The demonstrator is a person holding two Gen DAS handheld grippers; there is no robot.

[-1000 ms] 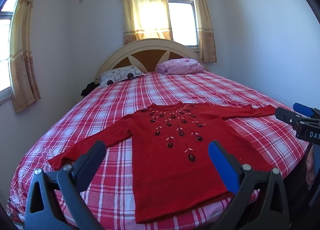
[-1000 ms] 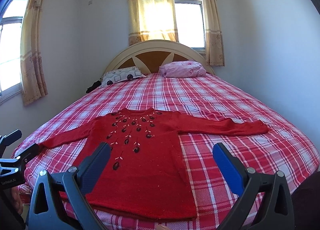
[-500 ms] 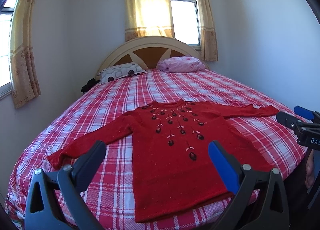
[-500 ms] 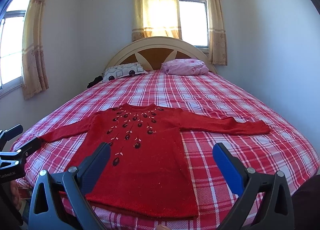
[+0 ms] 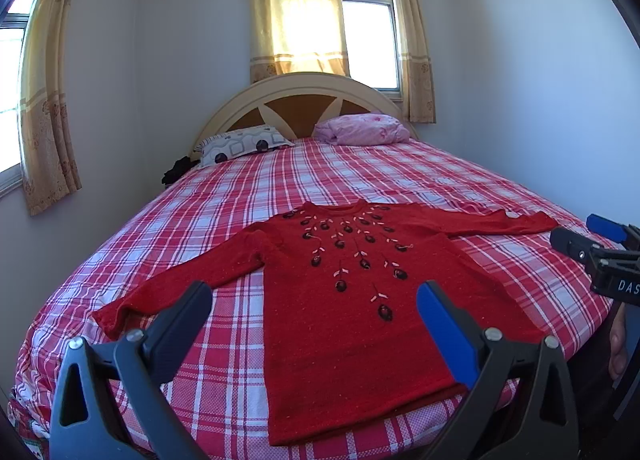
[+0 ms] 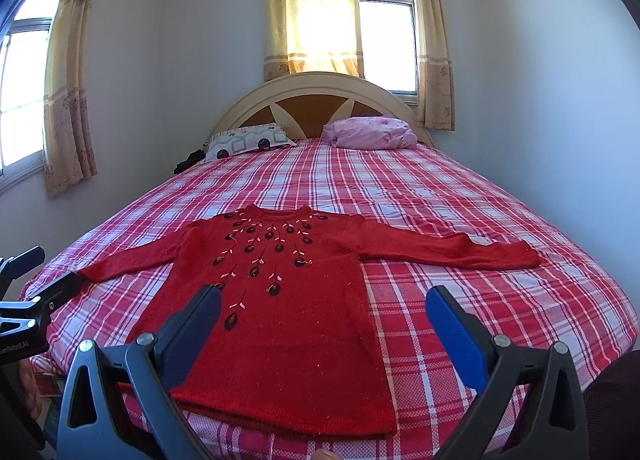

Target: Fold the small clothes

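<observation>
A wide bed [image 5: 360, 180] fills the room, covered with a red, white and pink checked sheet of thin woven cloth. At its far end stands a rounded cream headboard [image 5: 304, 100] with brown wooden panels set between fan-shaped spokes. Behind that, yellowish curtains [image 5: 296, 12] with a patterned band hang beside a bright window.

The sweater [image 5: 352, 300] lies flat and face up on the near half of the bed, hem toward the foot edge, both sleeves stretched out sideways. It is a red, slightly fuzzy knit, with dark beaded flowers and small pale leaves trailing down from the round neck.

Against the headboard rest a grey and white pillow [image 5: 240, 144] with a geometric print and a soft, rumpled pink pillow [image 5: 360, 130].

The left gripper [image 5: 316, 312] hovers above the foot of the bed with its dark and blue fingers spread wide, holding nothing. The right gripper [image 6: 324, 314] hovers likewise, fingers spread and empty. Its body shows at the edge of the left view, lettered "DAS", cut off; the left one's label in the right view reads partly "enRobot.AI".
</observation>
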